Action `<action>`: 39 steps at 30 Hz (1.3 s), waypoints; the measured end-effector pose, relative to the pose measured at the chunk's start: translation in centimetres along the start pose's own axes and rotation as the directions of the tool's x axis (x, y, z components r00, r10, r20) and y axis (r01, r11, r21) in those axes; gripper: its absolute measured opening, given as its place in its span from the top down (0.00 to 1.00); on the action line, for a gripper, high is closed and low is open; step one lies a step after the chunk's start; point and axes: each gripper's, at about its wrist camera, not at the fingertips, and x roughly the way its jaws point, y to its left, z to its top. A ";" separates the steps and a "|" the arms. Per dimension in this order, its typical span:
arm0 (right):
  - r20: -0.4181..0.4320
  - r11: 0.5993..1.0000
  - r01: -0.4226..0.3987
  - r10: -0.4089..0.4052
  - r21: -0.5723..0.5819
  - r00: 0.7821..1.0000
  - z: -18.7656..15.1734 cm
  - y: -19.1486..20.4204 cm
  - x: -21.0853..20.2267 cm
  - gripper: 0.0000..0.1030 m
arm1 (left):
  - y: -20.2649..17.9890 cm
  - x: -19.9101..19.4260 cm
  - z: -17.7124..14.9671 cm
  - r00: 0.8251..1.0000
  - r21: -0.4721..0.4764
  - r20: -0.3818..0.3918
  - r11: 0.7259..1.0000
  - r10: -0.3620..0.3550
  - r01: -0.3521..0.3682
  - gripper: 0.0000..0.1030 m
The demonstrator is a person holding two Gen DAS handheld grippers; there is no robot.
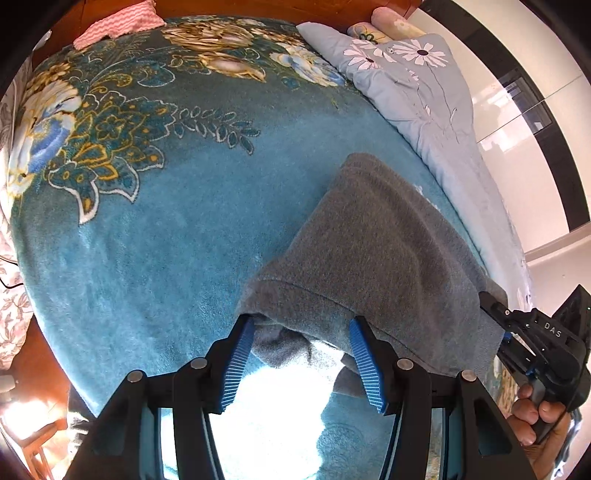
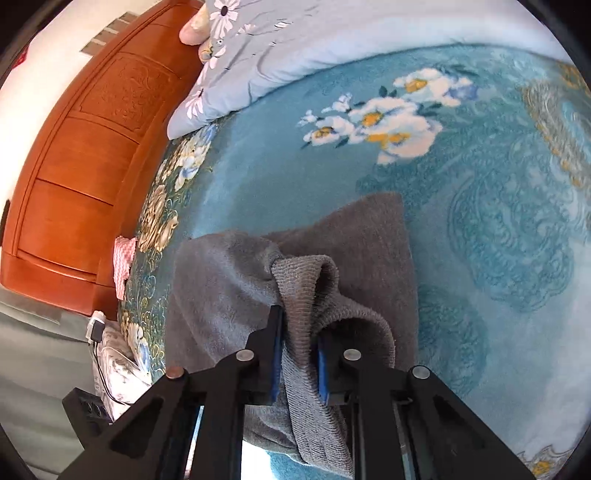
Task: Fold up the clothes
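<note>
On the floral blanket (image 1: 155,229), grey garment (image 1: 380,236) stretches away from spread left gripper (image 1: 301,360); right gripper (image 2: 300,347) pinches its ribbed hem.

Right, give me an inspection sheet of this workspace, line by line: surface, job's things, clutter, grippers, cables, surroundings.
Surface: teal floral blanket spread over the bed.
Job's things: one grey garment, partly lifted off the blanket, its ribbed hem bunched.
Clutter: pink knitted cloth near the headboard; grey-blue daisy quilt along the bed's edge.
Grippers: left gripper open, garment edge lying between its fingers; right gripper shut on the ribbed hem, a hand on its handle.
Cables: a white charger with a dark lead hanging beside the bed.
Surroundings: orange wooden headboard; white wall behind it.
</note>
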 end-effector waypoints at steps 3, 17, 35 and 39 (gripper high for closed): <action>0.060 0.996 -0.012 0.017 -0.092 0.998 1.3 1.8 -2.6 0.86 | -0.3 -0.7 0.8 0.999 -0.006 0.026 0.999 -0.034 0.035 0.43; -0.050 0.998 0.036 -0.033 0.058 0.998 1.4 -4.2 0.8 0.81 | 2.2 3.3 0.1 0.998 -0.060 -0.057 0.998 0.025 -0.029 0.35; 0.016 0.985 -0.148 0.147 0.092 0.989 -2.7 -7.9 -2.8 0.26 | 0.2 4.1 5.4 0.960 0.114 -0.152 0.961 -0.236 0.254 0.04; 0.007 0.965 -0.222 0.223 0.144 0.975 -2.9 -8.3 -0.9 0.26 | 0.0 6.9 6.2 0.942 0.133 -0.220 0.949 -0.254 0.287 0.04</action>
